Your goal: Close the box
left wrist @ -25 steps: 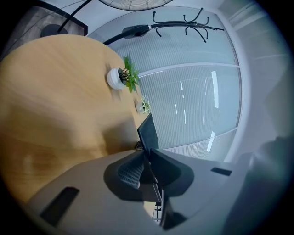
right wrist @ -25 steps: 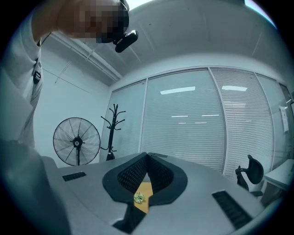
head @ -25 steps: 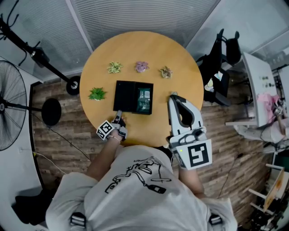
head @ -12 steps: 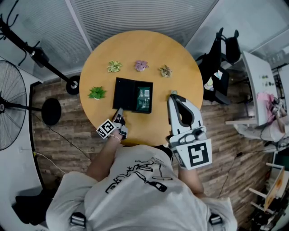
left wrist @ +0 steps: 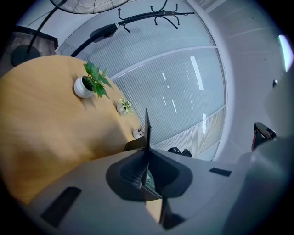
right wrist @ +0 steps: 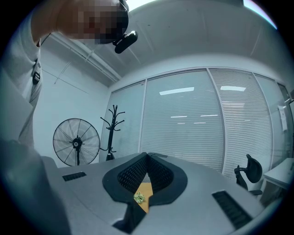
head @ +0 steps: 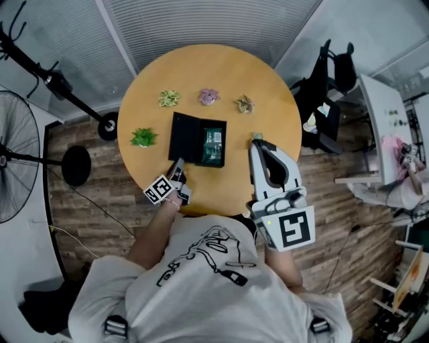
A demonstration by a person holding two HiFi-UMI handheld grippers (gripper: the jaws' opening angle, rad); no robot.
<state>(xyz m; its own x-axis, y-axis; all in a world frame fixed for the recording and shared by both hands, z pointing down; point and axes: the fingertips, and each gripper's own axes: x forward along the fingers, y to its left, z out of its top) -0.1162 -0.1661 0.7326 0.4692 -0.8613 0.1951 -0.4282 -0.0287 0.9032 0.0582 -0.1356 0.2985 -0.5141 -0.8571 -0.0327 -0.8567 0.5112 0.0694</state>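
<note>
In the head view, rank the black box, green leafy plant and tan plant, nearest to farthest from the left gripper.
1. black box, held by the left gripper
2. green leafy plant, table's left
3. tan plant, far right of row

I'm in an office, as far as I can see. Glazed walls with lowered blinds run behind the table, the kind that fence off a meeting room. I stand at a round table dressed with little potted plants, on a wood floor. A black swivel chair sits by a white desk on my right; a coat stand and a pedestal fan stand by the wall
</note>
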